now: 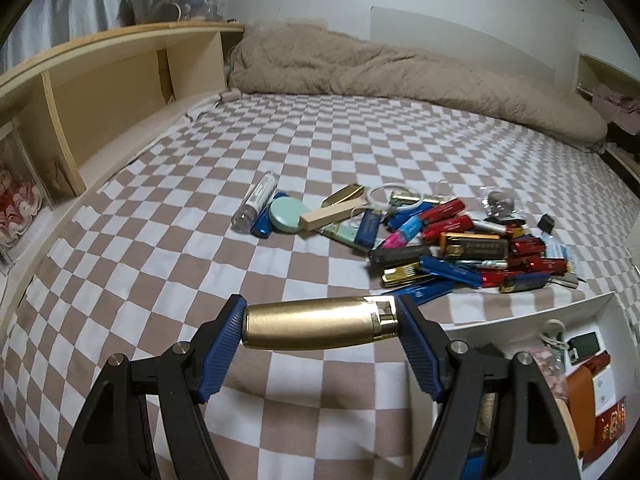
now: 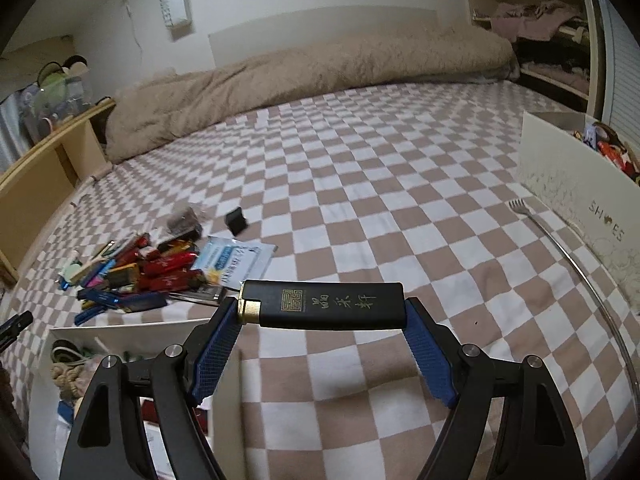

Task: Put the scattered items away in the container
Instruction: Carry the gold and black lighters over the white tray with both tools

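Brass-coloured and smooth, the gold lighter (image 1: 320,322) sits crosswise in the left claw (image 1: 320,320), clamped end to end between the blue pads above the checkered bed sheet (image 1: 200,208). It looks rigid and fairly weighty for its size, and its polished, rounded body may slip; pinched by the ends, it could swing out if jolted. The right claw (image 2: 322,306) is likewise clamped on a black lighter (image 2: 324,306) with gold characters, held by its two ends; its flat matt sides should grip better.

A white container box (image 1: 532,312) lies just beside and below both claws, already part filled, its thin card rim the edge to clear. More items remain in the pile of lighters (image 1: 460,244) further up the bed. Open sheet surrounds the claws; a long metal back scratcher (image 2: 580,272) and a white shoe box (image 2: 568,184) stand at the right.
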### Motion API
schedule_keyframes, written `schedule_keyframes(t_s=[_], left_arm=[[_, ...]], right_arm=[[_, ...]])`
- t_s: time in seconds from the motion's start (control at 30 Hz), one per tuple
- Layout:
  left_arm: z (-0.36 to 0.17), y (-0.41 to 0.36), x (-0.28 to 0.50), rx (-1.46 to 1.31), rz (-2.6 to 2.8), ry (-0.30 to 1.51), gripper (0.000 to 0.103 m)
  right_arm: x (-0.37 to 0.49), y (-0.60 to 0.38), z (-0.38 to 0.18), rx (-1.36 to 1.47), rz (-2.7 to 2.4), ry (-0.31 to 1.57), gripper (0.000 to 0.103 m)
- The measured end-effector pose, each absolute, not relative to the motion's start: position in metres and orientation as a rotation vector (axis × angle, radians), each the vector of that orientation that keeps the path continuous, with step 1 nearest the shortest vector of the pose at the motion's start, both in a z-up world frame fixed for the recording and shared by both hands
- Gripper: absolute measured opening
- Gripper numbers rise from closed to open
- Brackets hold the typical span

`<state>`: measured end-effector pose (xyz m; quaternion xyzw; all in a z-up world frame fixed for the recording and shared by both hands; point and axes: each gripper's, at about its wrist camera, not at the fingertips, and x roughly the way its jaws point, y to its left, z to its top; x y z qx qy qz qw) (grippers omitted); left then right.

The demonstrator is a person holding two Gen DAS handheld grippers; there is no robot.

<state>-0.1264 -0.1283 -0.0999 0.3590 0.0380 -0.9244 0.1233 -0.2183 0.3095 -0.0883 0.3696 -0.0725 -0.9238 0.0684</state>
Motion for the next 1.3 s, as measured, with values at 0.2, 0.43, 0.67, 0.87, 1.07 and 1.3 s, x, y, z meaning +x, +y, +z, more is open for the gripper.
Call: schedule_keyframes(t_s=[0.2,0.43,0.67,0.87,1.07,1.3], left_arm=[[-0.090,-0.115,-0.112,0.997,-2.725,0.081,0.075],[-0.072,-0.104,-0.095,0.929,-2.740,0.089,0.075],[-0.059,-0.087,-0.068,0.909,-2.793,0.128,0.075],[-0.059,-0.062,-0.050,0.937,-2.856,0.136,0.075],[-0.064,-0.039,-0.038,0.974,-2.876,0.173,0.075],[-0.081,-0.017,-0.029,1.085,-2.881,0.208,0.075]], right_arm=[[-0.196,0.310,-0.072,1.055,-2.762,-0.267,0.082],[-0.179,0.301,-0.060,1.024,-2.704,-0.304,0.082],[-0.159,0.289,-0.048,0.998,-2.661,-0.324,0.082],[-0.141,0.275,-0.047,0.998,-2.624,-0.316,0.082],[-0.125,0.261,-0.050,1.019,-2.602,-0.276,0.082],[-0.110,0.248,-0.062,1.089,-2.535,-0.255,0.082]])
